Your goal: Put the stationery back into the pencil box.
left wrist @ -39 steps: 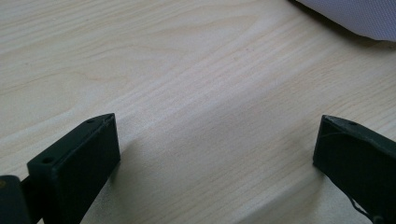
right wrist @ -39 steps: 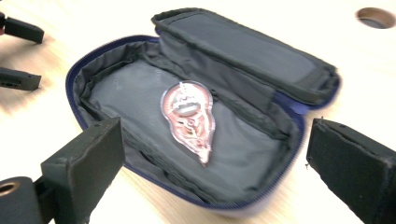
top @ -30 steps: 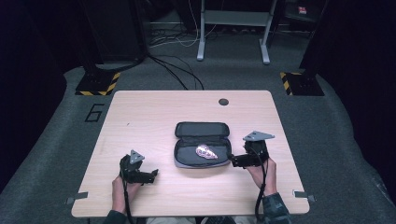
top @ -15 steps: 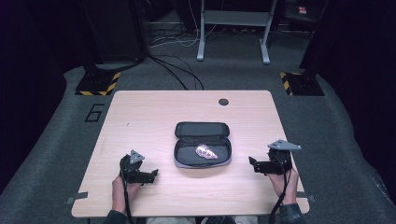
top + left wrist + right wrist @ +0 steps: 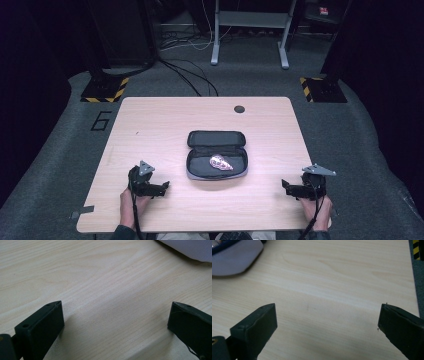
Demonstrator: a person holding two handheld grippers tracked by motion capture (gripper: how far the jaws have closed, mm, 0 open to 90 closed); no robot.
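Observation:
An open grey zip case [image 5: 216,154] lies at the middle of the wooden table [image 5: 165,120], with a small pinkish object [image 5: 220,162] in its lower half. My left gripper [image 5: 162,188] rests near the front left, open and empty, its jaws wide over bare wood [image 5: 112,315]. My right gripper [image 5: 286,187] sits at the front right edge, also open with nothing between the jaws. A corner of the case [image 5: 190,248] shows at the top right of the left gripper view, and the case [image 5: 234,257] shows at the top left of the right gripper view.
A dark round grommet [image 5: 239,108] sits near the table's far edge. The table's right edge [image 5: 414,282] lies close to my right gripper, with grey floor beyond. Cables [image 5: 185,75] and yellow-black striped feet [image 5: 105,90] lie on the floor behind the table.
My right gripper has drawn back from beside the case to the front right edge of the table. The left gripper and the case have stayed put.

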